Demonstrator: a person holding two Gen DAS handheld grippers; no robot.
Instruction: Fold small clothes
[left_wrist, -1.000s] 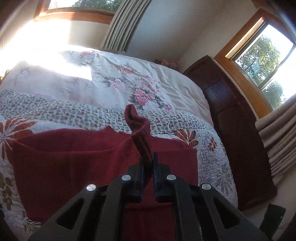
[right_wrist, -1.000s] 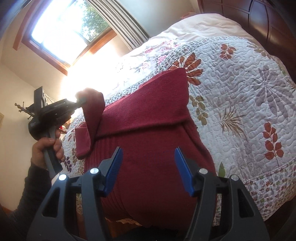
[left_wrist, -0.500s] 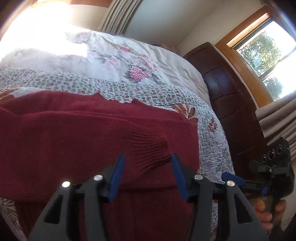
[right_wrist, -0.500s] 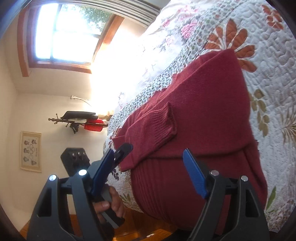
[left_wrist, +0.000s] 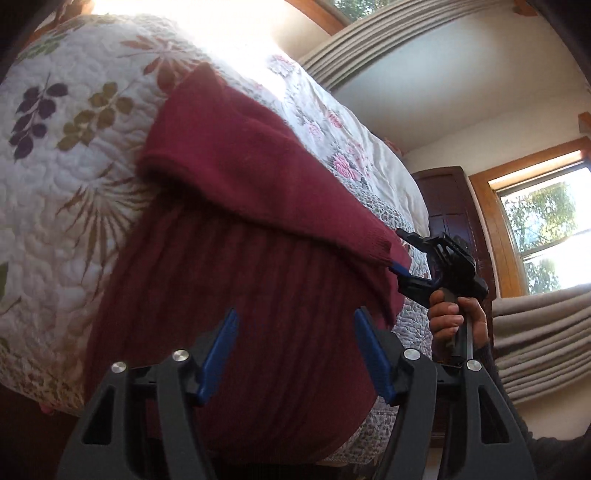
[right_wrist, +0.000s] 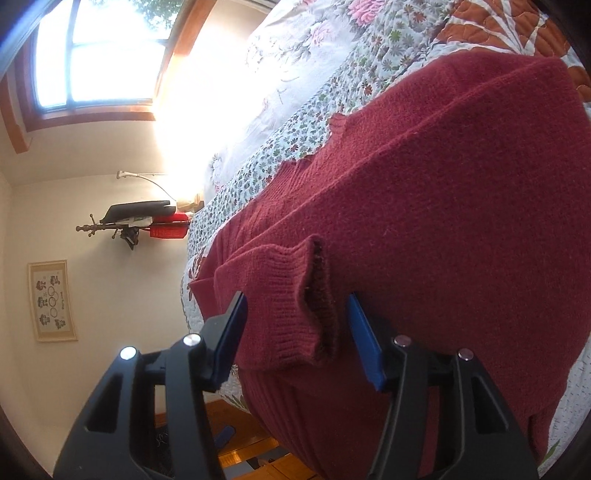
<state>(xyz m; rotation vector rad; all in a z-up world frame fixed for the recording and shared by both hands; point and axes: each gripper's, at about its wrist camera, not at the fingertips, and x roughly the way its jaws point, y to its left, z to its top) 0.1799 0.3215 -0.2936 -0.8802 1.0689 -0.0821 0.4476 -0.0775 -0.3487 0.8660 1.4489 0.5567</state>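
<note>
A dark red knit sweater (left_wrist: 258, 258) lies on the floral quilt (left_wrist: 55, 184), its ribbed lower part hanging over the bed's edge. One sleeve is folded across the body, and its ribbed cuff (right_wrist: 295, 317) sits between the blue pads of my right gripper (right_wrist: 297, 332), which is open and not clamped. In the left wrist view that right gripper (left_wrist: 400, 254) shows at the sweater's right edge, held by a hand (left_wrist: 450, 317). My left gripper (left_wrist: 295, 350) stands open in front of the hanging ribbed part, with nothing between its fingers.
A dark wooden headboard (left_wrist: 454, 206) and pleated curtains (left_wrist: 535, 350) stand to the right of the bed. A coat rack (right_wrist: 136, 221) and a framed picture (right_wrist: 51, 299) are on the far wall. Wooden floor (right_wrist: 240, 443) shows below the bed's edge.
My left gripper let go of the sleeve cuff it held up, opened, and dropped to the bed's edge. The sleeve now lies across the sweater. My right gripper closed in around the cuff.
</note>
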